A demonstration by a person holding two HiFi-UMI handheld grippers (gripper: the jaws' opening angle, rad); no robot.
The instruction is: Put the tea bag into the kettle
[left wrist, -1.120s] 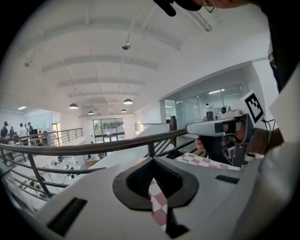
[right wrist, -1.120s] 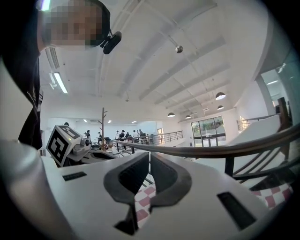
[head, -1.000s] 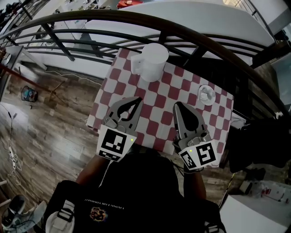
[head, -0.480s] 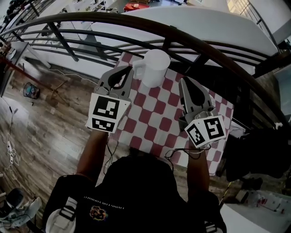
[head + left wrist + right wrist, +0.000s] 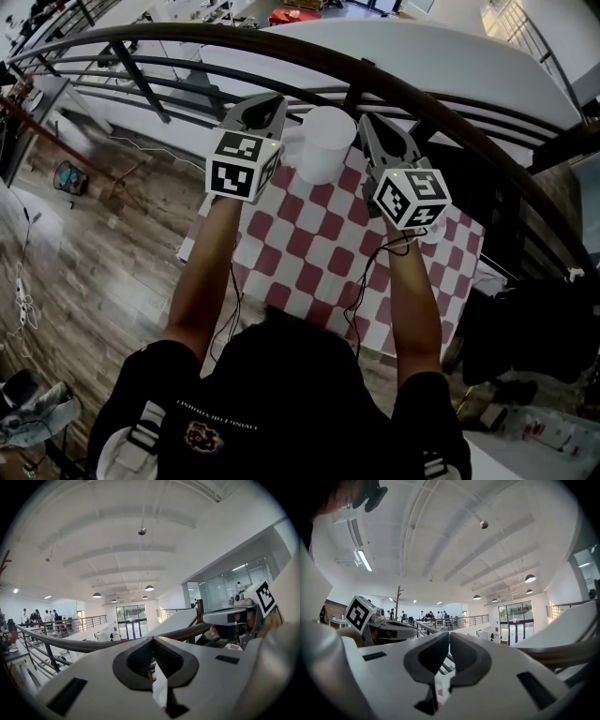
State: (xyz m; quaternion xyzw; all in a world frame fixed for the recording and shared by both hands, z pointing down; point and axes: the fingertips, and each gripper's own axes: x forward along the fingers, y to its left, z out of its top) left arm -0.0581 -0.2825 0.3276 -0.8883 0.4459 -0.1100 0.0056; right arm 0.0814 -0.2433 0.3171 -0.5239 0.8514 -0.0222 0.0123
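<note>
1. Upstairs landing: a dark curved railing point(image 5: 281, 45) runs past the far edge of a table point(image 5: 309, 258) w/ a red-and-white check cloth. A wood floor point(image 5: 84, 253) lies lower down, to the left.
2. White kettle point(image 5: 326, 139) stands upright at the table's far edge, close to the railing, handle toward the left.
3. Left claw point(image 5: 270, 105) is held up just beside the kettle's handle side, pointing out over the railing. Its jaws are pressed together at the tips w/ nothing pinched there. A white patch shows thru the gap behind the tips (can't tell what it is).
4. Right claw point(image 5: 373, 131) is held up on the kettle's other side, approx level w/ the left one. Its jaws are pressed together and empty; check cloth shows thru the gap below them.
5. Kettle sits btwn the two claws in the head view; whether either touches it can't be judged.
6. Tea bag: can't be made out in any view.
</note>
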